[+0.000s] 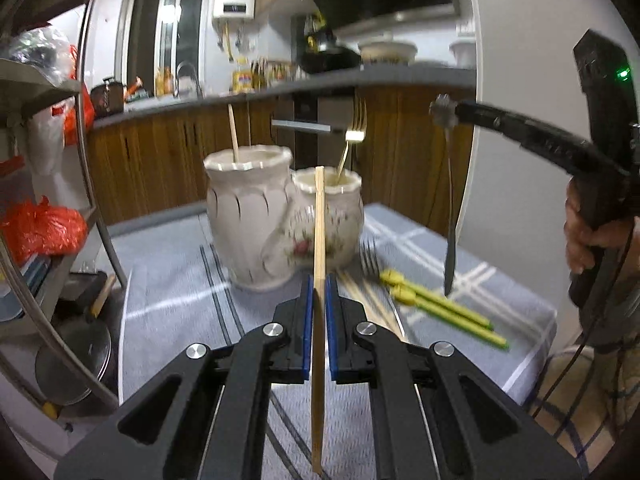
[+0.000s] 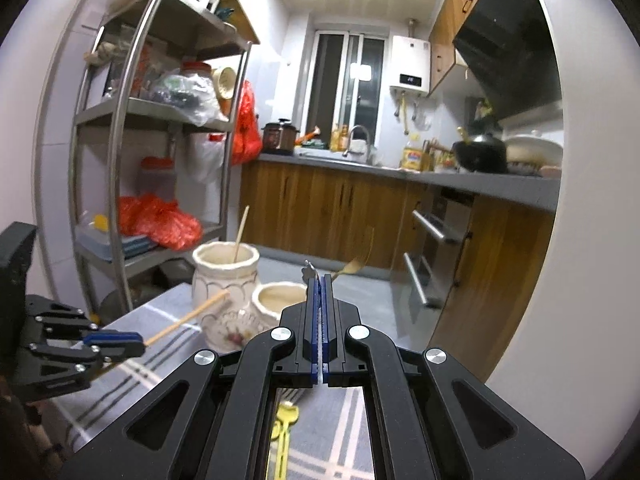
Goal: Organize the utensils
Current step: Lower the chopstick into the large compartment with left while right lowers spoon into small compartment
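A table under a grey cloth (image 1: pixel 168 280) with white stripes carried a cream ceramic holder of two joined jars — the taller jar (image 1: pixel 248 216) with one wooden stick (image 1: pixel 233 132) standing in it, the shorter, flower-painted jar (image 1: pixel 328 220) beside it with a gold fork (image 1: pixel 354 132) rising from its mouth. Behind stood wooden kitchen cabinets (image 2: pixel 332 208) and a steel shelf rack (image 2: pixel 120 128) holding red bags.

The left gripper (image 1: pixel 319 292) was clamped on a single wooden chopstick (image 1: pixel 319 216), which ran upright between the blue pads (image 1: pixel 307 320), its top level with the shorter jar's rim and its lower end reaching past the fingers toward the camera. The right gripper (image 2: pixel 320 300) was shut on a dark-handled utensil (image 1: pixel 450 216) that hung nearly straight down above the cloth; in the right wrist view only a sliver of its metal edge showed between the pads, and its head was too blurred to identify.

On the cloth near the jars lay two yellow-green spoons (image 1: pixel 440 308), a dark fork (image 1: pixel 370 260) and more chopsticks (image 1: pixel 372 304) — these partly hidden behind the left fingers.
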